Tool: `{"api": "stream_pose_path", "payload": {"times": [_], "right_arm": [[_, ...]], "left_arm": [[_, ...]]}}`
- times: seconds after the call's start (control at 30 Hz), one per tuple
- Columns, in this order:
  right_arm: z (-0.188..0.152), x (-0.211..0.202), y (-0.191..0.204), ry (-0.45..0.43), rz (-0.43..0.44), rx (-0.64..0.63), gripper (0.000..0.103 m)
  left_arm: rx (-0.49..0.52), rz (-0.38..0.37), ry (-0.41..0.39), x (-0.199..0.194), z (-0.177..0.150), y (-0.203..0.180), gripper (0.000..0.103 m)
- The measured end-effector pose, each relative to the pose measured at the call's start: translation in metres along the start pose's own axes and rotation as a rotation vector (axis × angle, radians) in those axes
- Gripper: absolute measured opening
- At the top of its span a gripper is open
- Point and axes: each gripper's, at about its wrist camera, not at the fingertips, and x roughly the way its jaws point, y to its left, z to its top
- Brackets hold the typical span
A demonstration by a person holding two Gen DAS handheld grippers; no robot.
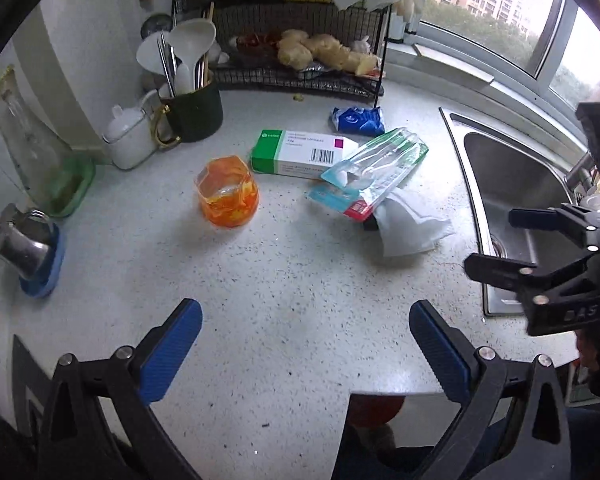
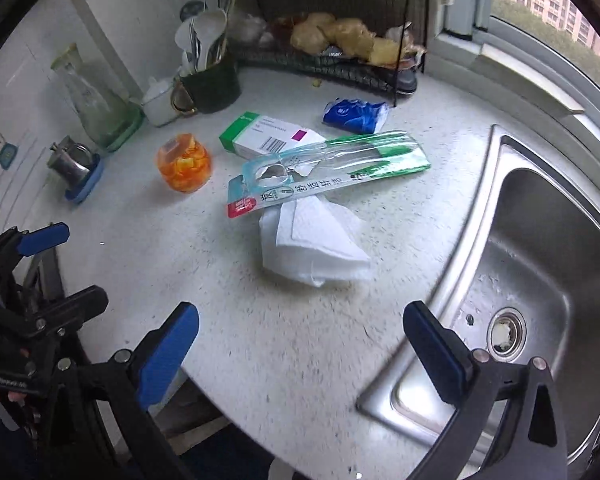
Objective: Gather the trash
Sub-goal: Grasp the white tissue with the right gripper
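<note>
Now, scanning from the left of my view, I see a glass vase (image 1: 28, 140) against the wall, with a small metal pot (image 1: 20, 244) on a blue coaster in front of it. Next come a white lidded pot (image 1: 130, 140) and a dark mug (image 1: 194, 110) stuffed with utensils. Out on the speckled counter (image 1: 280, 300) sits an orange plastic cup (image 1: 228, 192), well apart from my left gripper (image 1: 306, 352), whose blue pads are spread wide with nothing between them. Further right the trash lies in a loose cluster: a green-and-white medicine box (image 1: 300, 154), a toothbrush package (image 2: 324, 172) leaning over the box's end and lying on a white paper towel (image 2: 312, 248), and a crumpled blue wrapper (image 1: 358, 120) behind them near the wire rack (image 1: 300, 76). My right gripper (image 2: 300, 352) hangs over the counter edge beside the steel sink (image 2: 540, 264), fingers wide apart and empty, short of the paper towel.
</note>
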Motion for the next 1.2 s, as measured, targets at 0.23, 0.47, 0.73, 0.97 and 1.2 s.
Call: {"api": "stream_pose_path", "payload": {"times": [0.23, 0.47, 0.73, 0.97, 1.2], "right_arm": [[0.031, 0.049, 0.001, 0.085, -0.027, -0.014, 0.096], [0.036, 0.072, -0.011, 0.181, -0.024, 0.028, 0.069], [0.035, 0.072, -0.009, 0.173, -0.026, -0.012, 0.027], [0.021, 0.049, -0.015, 0.118, -0.020, 0.007, 0.008], [0.018, 0.021, -0.027, 0.076, 0.005, 0.051, 0.008]], "left_arm": [[-0.034, -0.034, 0.063, 0.036, 0.016, 0.029, 0.103], [-0.044, -0.070, 0.092, 0.050, 0.022, 0.046, 0.103], [-0.015, -0.072, 0.108, 0.054, 0.025, 0.047, 0.103], [0.002, -0.059, 0.110, 0.055, 0.027, 0.045, 0.103], [0.006, -0.026, 0.104, 0.060, 0.037, 0.055, 0.103]]}}
